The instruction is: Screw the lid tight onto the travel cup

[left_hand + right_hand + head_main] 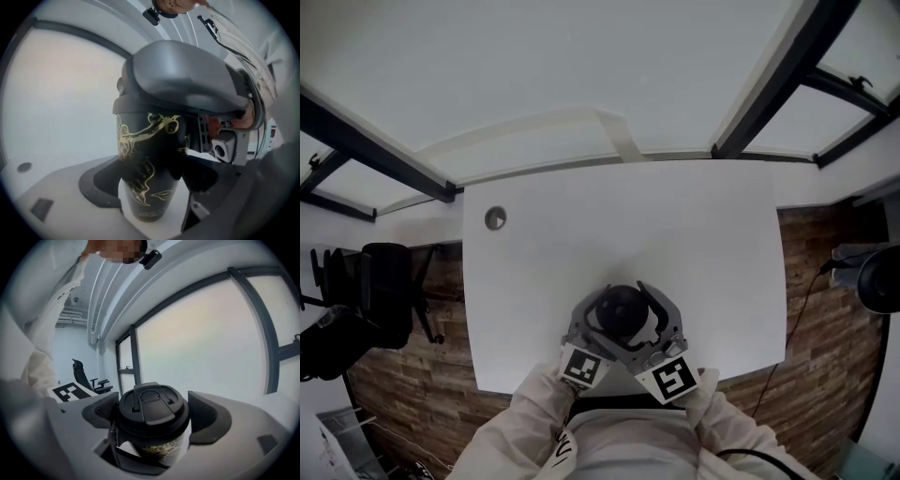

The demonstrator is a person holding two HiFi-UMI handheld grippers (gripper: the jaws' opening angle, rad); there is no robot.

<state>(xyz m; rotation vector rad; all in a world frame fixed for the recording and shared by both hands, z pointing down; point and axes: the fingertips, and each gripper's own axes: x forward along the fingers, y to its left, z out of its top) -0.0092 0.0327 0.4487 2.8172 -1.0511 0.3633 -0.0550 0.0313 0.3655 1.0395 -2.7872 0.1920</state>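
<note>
At the table [703, 234] near edge, the left gripper [150, 182] is clamping the travel cup [140, 161], the right gripper [151, 412] the lid [152, 406].

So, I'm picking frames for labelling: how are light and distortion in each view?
Head view: dim, even light, the lid a dark blob. Left gripper view: strong fisheye, black corners, gold pattern on the cup clear. Right gripper view: bright window behind, lid dark yet sharp.

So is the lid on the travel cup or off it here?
On. The black lid caps the travel cup, covering its rim in the right gripper view. Whether it is screwed tight cannot be told.
</note>
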